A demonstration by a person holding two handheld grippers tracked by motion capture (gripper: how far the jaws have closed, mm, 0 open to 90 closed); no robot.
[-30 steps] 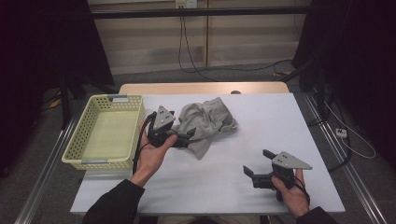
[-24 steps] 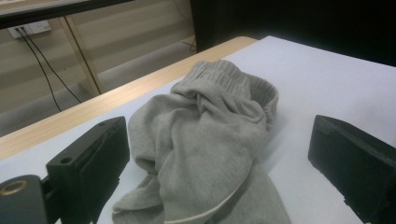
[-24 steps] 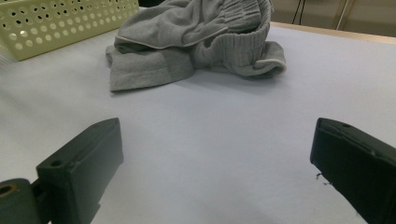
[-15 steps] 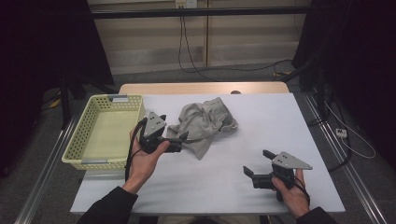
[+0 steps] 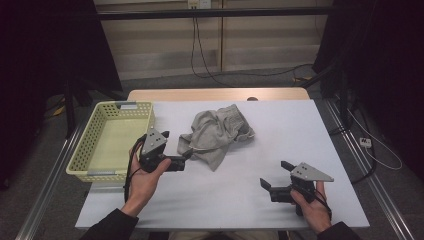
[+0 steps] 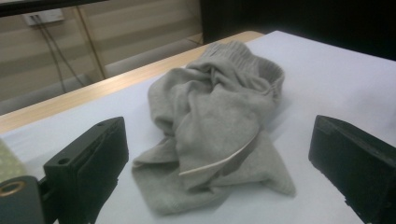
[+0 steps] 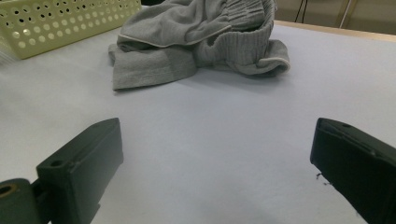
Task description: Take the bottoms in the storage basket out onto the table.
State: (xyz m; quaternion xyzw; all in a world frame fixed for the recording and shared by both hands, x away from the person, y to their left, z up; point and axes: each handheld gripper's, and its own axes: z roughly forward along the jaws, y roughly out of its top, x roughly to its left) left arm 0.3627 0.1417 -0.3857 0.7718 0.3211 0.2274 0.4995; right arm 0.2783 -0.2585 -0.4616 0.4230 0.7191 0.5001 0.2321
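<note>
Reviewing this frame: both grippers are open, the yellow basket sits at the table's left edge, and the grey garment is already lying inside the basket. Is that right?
Not quite. The grey garment lies crumpled on the white table, beside the yellow basket, not inside it, as the high view shows. The rest holds: the left gripper and right gripper are both open.

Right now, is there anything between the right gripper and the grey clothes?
No. In the right gripper view, only bare white table lies between the open right gripper and the crumpled grey garment.
</note>
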